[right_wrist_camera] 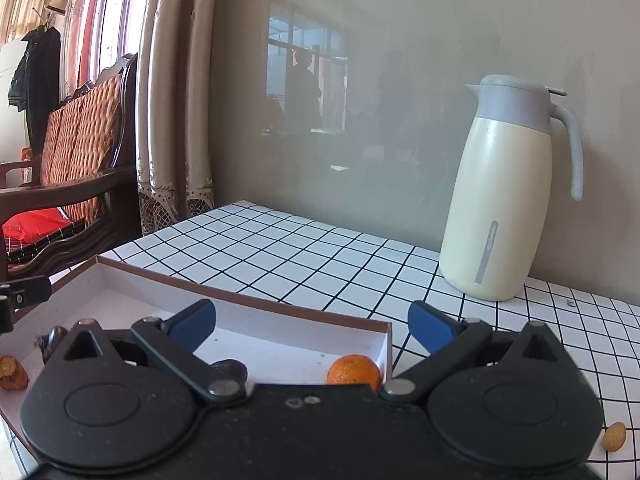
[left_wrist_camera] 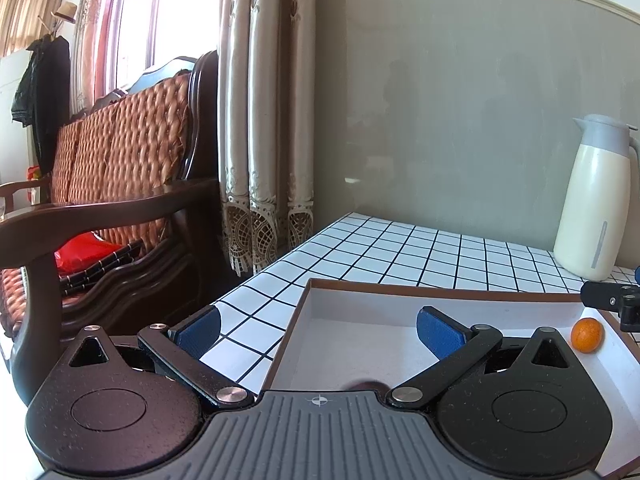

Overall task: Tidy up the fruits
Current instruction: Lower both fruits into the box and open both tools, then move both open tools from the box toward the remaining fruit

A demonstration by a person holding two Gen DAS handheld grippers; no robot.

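Closest to me, my left gripper (left_wrist_camera: 318,330) has its jaws spread wide with nothing between them, hanging over the near left corner of the shallow white box (left_wrist_camera: 500,306). My right gripper (right_wrist_camera: 312,328) is just as wide and grips nothing; it sits over the box's right end.

Inside the box, a small orange fruit (right_wrist_camera: 354,369) lies in the right corner, touching or nearly touching the end wall. A dark fruit (right_wrist_camera: 231,370) lies just left of it, half hidden behind my right gripper's linkage. At the far left of the right view, orange-brown pieces (right_wrist_camera: 12,372) lie on the box floor. A tan nut-like thing (right_wrist_camera: 614,436) rests outside the box on the checked tablecloth (right_wrist_camera: 300,256).

Farther back, a cream jug (right_wrist_camera: 508,200) stands upright near the grey wall (right_wrist_camera: 400,80).
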